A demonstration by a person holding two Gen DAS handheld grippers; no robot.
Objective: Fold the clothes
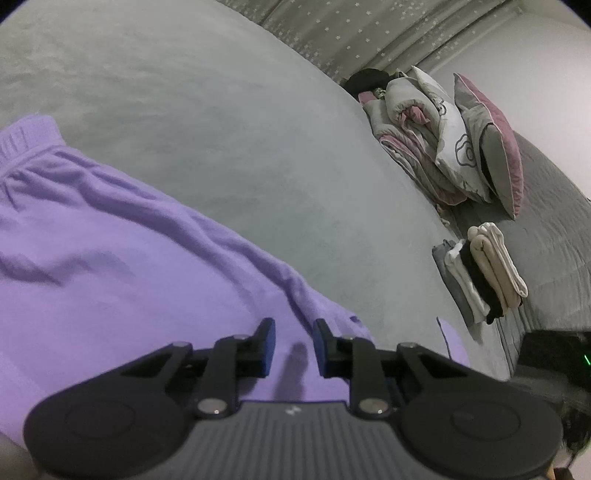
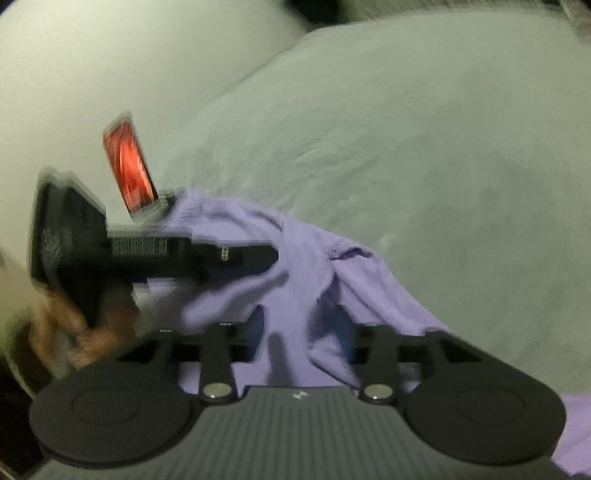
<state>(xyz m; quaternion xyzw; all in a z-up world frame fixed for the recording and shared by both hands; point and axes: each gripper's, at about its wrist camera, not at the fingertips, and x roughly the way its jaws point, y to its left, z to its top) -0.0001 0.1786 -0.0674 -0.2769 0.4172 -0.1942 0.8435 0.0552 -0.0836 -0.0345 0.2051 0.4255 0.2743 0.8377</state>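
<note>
The purple garment (image 1: 122,266) lies spread on the grey bed (image 1: 229,122), filling the lower left of the left wrist view; the left tongs (image 1: 294,345) hover over its hem, narrowly parted, pinching nothing; the right tongs (image 2: 304,341) stand released with a bunched fold between them; both should probably clamp matching corners before lifting evenly.

Bedroom, domestic. Wide grey bed (image 1: 221,129); pillows (image 1: 487,147) and rolled quilts (image 1: 410,125) heaped at far right; folded clothes stack (image 1: 484,273) nearer; star-patterned curtain (image 1: 351,33) behind.
</note>
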